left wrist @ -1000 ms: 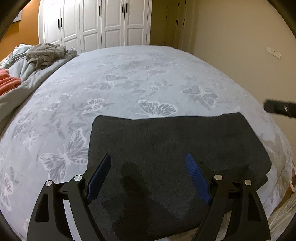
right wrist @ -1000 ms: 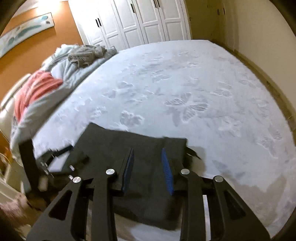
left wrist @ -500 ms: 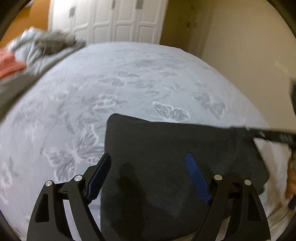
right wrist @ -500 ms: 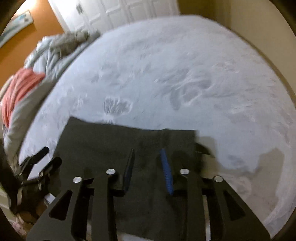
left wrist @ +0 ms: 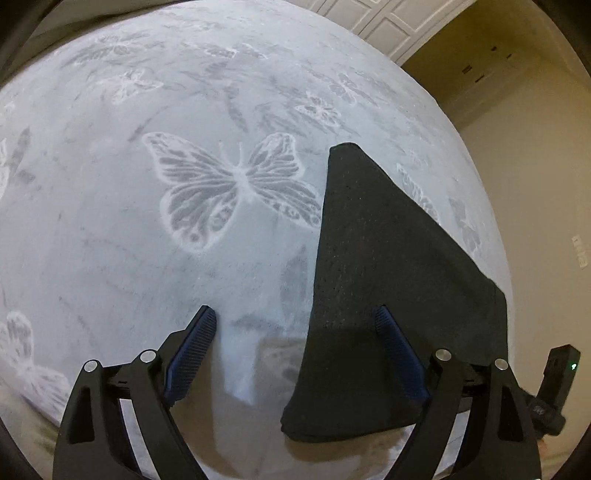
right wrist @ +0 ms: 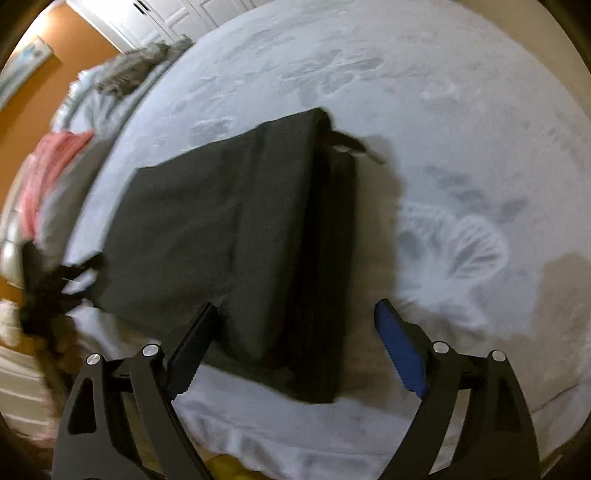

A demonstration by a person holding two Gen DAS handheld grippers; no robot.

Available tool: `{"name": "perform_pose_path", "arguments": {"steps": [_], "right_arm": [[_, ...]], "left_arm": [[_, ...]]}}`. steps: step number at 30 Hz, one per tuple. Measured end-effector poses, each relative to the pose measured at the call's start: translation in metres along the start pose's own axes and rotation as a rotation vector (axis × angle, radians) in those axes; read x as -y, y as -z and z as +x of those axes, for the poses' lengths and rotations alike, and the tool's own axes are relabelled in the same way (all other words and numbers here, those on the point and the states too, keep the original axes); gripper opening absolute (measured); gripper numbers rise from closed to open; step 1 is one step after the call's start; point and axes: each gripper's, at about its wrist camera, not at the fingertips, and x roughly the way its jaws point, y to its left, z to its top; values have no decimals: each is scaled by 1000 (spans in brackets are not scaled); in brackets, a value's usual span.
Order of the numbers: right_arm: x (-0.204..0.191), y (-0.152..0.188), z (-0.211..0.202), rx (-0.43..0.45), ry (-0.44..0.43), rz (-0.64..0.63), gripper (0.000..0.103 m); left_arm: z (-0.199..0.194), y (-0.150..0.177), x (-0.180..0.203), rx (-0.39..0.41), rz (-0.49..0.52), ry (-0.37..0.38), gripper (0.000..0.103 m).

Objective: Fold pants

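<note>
The dark grey pants [left wrist: 384,280] lie folded flat on the bed near its front edge. In the left wrist view my left gripper [left wrist: 295,332] is open, with the pants' left edge between its fingers and nothing held. In the right wrist view the pants [right wrist: 221,229] form a thick folded stack with a strap end sticking out at the far corner. My right gripper [right wrist: 295,325] is open wide over the stack's right edge and holds nothing. The left gripper shows blurred at the left edge of the right wrist view [right wrist: 55,280].
The bed cover [left wrist: 147,258] is light grey with butterfly prints. A crumpled grey garment [right wrist: 129,70] and a pink one [right wrist: 51,162] lie on a bunched duvet at the far left. White wardrobe doors [left wrist: 376,22] and a beige wall [left wrist: 535,166] stand beyond the bed.
Both grippers swung outward toward the pants' side edges. The left one moved left to the left edge. The right one opened wider and came closer over the right edge.
</note>
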Motion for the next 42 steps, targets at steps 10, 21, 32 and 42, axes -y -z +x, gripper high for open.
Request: {"name": "perform_pose_path", "arguments": {"steps": [10,21,32,42], "right_arm": [[-42,21,-49,107,-134,-116,33],[-34,45,-6,3,31,-36,86],[-42,42,9,89,73,16,56],[-56,82,-35,215,17,33,30]], "left_arm": [[-48,25,30,-26,174,206,9],[-14,54,17,-120,83,194,79],[-24,64,44,-51,264,129,21],[-76,83,75,20,374,82,15]]}}
